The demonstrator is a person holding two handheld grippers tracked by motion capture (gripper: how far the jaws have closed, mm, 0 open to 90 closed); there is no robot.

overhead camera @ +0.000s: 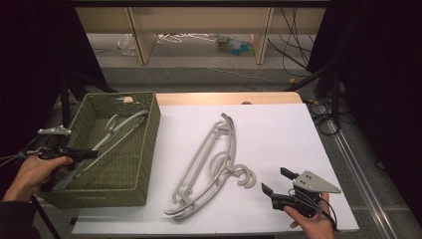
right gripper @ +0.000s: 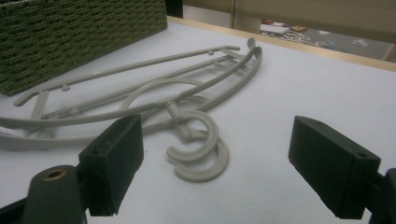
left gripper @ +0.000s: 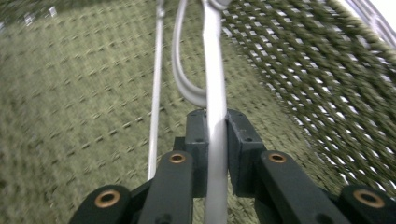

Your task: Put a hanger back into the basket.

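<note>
The white rectangular tabletop (overhead camera: 278,134) has a pale wooden edge at its far side. Behind it there is a grey floor, a low wooden shelf frame (overhead camera: 144,30) and black cables (overhead camera: 293,50) on the floor at the right. Dark curtains stand at both sides.

On the left part of the tabletop stands an olive-green woven rectangular basket (overhead camera: 149,149). Inside it lies a grey plastic clothes hanger (overhead camera: 119,132), with its hook toward the far end. The left gripper (left gripper: 215,140) reaches into the basket, and its jaws are closed tight on one thin bar of this hanger.

In the middle of the tabletop, just beside the basket, lies a pair of grey plastic hangers stacked together (overhead camera: 209,164), with their hooks toward the right gripper (overhead camera: 276,181). The right gripper hovers near the front right corner; its jaws are wide apart and hold nothing.
</note>
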